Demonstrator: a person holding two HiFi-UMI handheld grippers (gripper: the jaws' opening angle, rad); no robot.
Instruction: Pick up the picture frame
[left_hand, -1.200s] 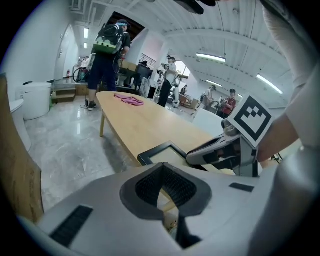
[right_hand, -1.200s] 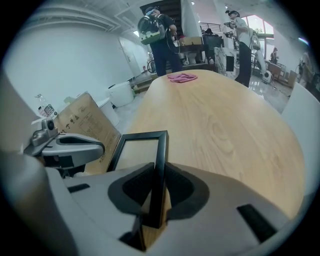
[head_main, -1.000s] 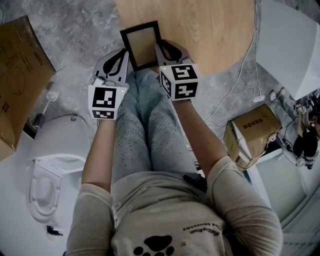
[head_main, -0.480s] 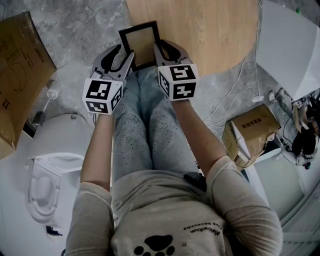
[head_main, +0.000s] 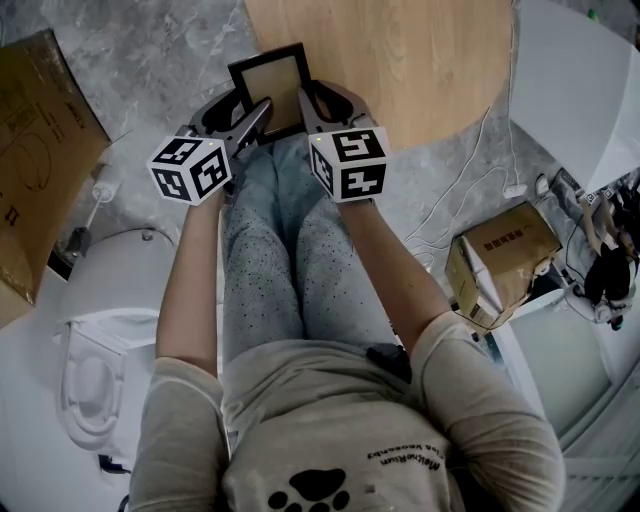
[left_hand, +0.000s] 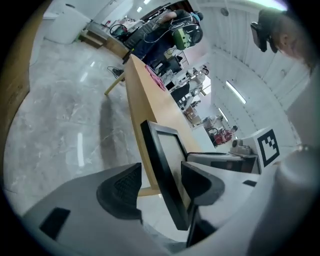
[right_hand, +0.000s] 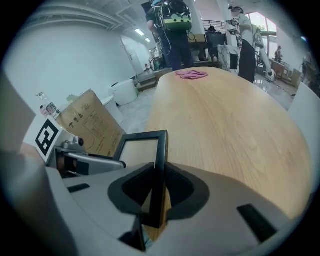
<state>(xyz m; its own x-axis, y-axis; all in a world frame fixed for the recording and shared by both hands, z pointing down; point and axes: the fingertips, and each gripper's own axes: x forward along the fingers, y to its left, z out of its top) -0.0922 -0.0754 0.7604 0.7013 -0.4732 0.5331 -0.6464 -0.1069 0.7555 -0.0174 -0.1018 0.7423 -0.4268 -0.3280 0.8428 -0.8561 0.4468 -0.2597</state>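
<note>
1. The left tongs (left_hand: 160, 185) stand wide apart. Their jaws have just been opening, and the left edge of the picture frame (left_hand: 157, 160) sits between them with a clear gap to the outer pad (so I see no grip on this side).
2. The right tongs (right_hand: 157, 192) are closed on the frame's right edge, both pads pressed flat against the black moulding. This hand alone has hold of it.
3. The frame is held tilted up at the near left rim of the round wooden tabletop (head_main: 420, 60), partly out over the grey floor. I cannot tell whether its lower edge touches the wood.
4. I judge the pick-up is under way, carried by the right tongs. Next, the left tongs need to draw off to the left without knocking the frame. The right tongs then lift it clear, gripping firmly, since a hold on one edge may let it swing.
</note>
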